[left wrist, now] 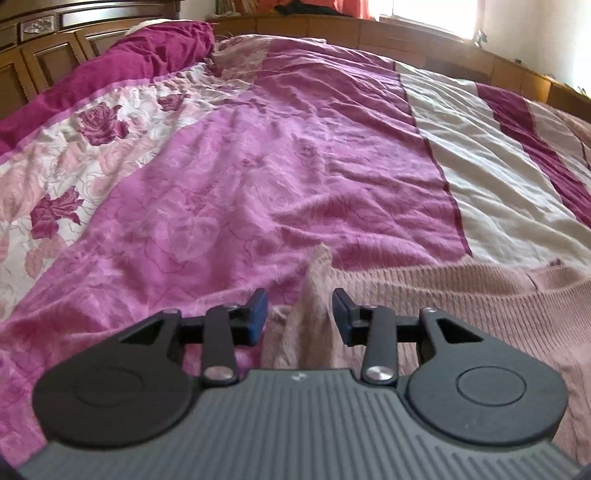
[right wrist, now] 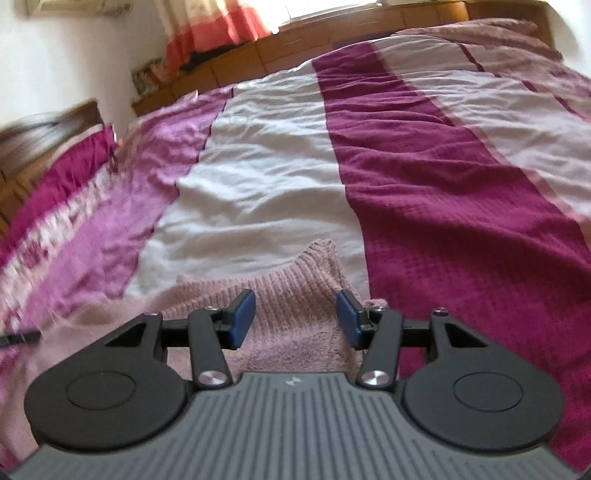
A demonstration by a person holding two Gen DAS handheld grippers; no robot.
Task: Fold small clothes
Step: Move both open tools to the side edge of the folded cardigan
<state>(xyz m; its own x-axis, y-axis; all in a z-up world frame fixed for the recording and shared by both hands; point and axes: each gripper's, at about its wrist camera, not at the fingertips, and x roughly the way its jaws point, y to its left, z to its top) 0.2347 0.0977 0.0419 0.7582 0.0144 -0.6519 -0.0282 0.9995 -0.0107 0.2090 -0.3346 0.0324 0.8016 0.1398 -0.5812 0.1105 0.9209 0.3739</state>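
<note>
A pale pink knitted sweater (left wrist: 443, 306) lies on the bed at the near edge. In the left wrist view a raised fold of it (left wrist: 317, 280) stands between the blue pads of my left gripper (left wrist: 299, 308); the jaws are apart, with a clear gap on the left pad's side. In the right wrist view a pointed corner of the sweater (right wrist: 314, 266) lies between the pads of my right gripper (right wrist: 295, 314). Those jaws stand wide, and the knit only brushes the right pad.
The bedspread (left wrist: 258, 166) is wrinkled, with pink, white (right wrist: 258, 177) and dark magenta (right wrist: 443, 192) stripes and a rose print at the left. A wooden headboard (left wrist: 37, 62) and bed frame (right wrist: 332, 33) border it. A bright window (left wrist: 424, 14) and a curtain (right wrist: 207, 29) are beyond.
</note>
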